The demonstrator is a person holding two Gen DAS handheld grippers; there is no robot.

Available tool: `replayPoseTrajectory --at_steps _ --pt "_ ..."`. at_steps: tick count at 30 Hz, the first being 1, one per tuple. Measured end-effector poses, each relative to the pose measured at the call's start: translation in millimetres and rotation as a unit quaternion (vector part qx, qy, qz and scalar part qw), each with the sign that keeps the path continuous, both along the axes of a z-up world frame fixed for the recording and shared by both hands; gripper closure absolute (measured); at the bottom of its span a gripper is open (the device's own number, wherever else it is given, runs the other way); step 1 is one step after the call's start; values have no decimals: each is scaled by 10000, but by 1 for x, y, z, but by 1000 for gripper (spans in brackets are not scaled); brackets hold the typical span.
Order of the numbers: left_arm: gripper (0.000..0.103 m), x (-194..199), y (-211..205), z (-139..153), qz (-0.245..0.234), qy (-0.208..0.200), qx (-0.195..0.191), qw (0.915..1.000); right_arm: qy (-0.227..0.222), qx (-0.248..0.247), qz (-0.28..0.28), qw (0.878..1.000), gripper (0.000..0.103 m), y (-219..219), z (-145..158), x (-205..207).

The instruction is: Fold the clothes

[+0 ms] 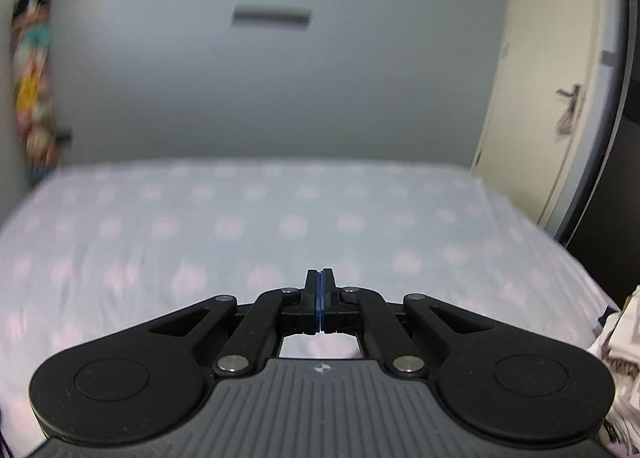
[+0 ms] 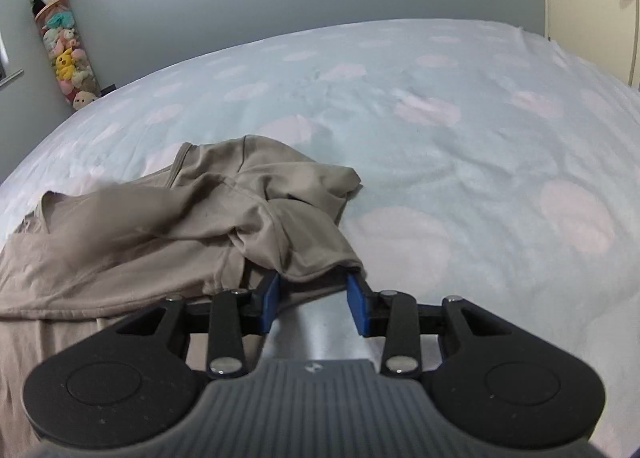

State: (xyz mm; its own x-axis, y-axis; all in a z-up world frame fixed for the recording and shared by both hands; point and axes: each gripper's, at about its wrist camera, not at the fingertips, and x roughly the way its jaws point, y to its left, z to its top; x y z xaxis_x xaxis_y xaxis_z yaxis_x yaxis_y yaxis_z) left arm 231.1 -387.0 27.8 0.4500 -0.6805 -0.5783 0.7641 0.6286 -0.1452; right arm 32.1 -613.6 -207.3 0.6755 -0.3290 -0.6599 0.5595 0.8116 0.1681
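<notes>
Right gripper [image 2: 314, 298] open, shirt [image 2: 224, 210] hem draped over its tips; cloth may slip off. Left gripper [image 1: 320, 298] closed, empty.

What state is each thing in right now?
Left tool: shut, nothing held, above the bed.
Right tool: open, garment's edge draped over its tips.
Beige garment: crumpled, unfolded on the bed.
Bed sheet: spread, lightly wrinkled.
Door: closed.
Pale clothes pile: heaped at bed's edge.
</notes>
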Motion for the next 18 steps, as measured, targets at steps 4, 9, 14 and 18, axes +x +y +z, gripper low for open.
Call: replayPoseTrajectory --at_steps 4,9,14,18 --pt "103 14 3 -57 103 832 158 9964 23 -7 96 10000 56 4 1 -5" --pt "97 22 -9 -116 155 1480 305 9884 143 -26 247 9996 54 8 0 -6" --pt "91 28 -21 -168 250 1963 442 9792 284 -111 422 9986 53 11 0 -2" --pt "91 32 -36 -200 382 2075 654 9753 298 -97 539 9981 48 10 -2 0"
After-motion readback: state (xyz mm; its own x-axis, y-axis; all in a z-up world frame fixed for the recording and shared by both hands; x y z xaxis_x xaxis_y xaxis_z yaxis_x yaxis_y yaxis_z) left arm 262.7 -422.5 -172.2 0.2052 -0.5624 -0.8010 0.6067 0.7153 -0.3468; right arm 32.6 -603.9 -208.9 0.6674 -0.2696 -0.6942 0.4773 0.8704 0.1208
